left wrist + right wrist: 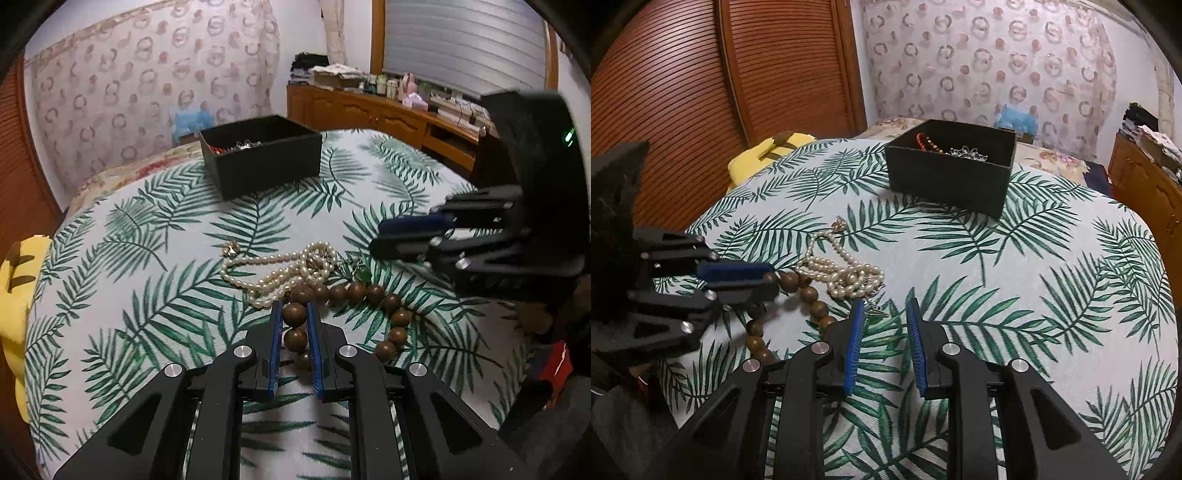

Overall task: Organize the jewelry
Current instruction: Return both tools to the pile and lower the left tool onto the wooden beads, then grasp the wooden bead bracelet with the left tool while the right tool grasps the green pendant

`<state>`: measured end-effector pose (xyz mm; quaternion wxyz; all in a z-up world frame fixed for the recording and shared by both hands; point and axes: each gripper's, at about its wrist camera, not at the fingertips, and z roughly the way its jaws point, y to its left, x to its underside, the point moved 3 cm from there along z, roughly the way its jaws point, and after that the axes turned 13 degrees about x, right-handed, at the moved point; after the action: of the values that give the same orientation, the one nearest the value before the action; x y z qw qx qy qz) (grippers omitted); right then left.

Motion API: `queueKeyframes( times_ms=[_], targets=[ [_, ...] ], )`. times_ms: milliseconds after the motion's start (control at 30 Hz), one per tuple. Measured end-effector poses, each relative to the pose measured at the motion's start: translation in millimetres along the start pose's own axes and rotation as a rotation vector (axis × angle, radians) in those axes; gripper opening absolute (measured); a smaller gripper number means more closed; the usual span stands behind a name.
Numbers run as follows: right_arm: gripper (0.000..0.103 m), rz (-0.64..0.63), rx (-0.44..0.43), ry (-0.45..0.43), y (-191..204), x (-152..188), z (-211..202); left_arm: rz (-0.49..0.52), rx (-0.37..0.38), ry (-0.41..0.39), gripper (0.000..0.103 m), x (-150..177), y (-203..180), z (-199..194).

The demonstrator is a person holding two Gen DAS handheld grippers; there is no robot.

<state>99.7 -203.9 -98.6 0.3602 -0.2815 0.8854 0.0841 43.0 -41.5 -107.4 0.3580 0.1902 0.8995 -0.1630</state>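
Left gripper (295, 314): its blue-padded fingers (276, 343) are closing in on the wooden bead strand (369, 293), one brown bead sitting pinched between the pads.
Right gripper (886, 314): its fingers (854, 343) are standing apart with nothing between them, only the leaf-print bedspread (1015, 295) showing in the gap.
Wooden bead strand: it is curving away from the left fingers toward the right fingers, lying on the bedspread; a few beads are trailing back under the left fingers.
Pearl necklace (280, 269): it is lying bunched just beyond the left fingertips, touching the brown beads, and just ahead of the right gripper's left finger.
Gold clasp piece (231, 248): it is resting at the far end of the pearls.
Black box (262, 155): it is sitting well beyond both pairs of fingers on the bed, holding red beads (925, 142) and a silver piece (967, 152).
Yellow plush (14, 291): it is lying at the bed's edge, far left of the left fingers.
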Motion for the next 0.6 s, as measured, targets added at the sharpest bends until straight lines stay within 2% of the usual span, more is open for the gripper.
queueKeyframes(
  times_ms=[233,567,600],
  targets=[
    [0.026,-0.022,-0.02,0.009,12.8,-0.3,4.1,-0.036,0.021,-0.068,0.012,-6.1,2.3,-27.0],
    [0.026,-0.048,0.001,0.049,17.6,1.3,12.2,-0.019,0.013,-0.121,0.012,-17.5,-2.8,-44.8],
    [0.031,-0.048,0.004,0.055,17.6,1.5,13.2,-0.019,0.011,-0.121,0.012,-17.2,-2.2,-44.7]
  ],
)
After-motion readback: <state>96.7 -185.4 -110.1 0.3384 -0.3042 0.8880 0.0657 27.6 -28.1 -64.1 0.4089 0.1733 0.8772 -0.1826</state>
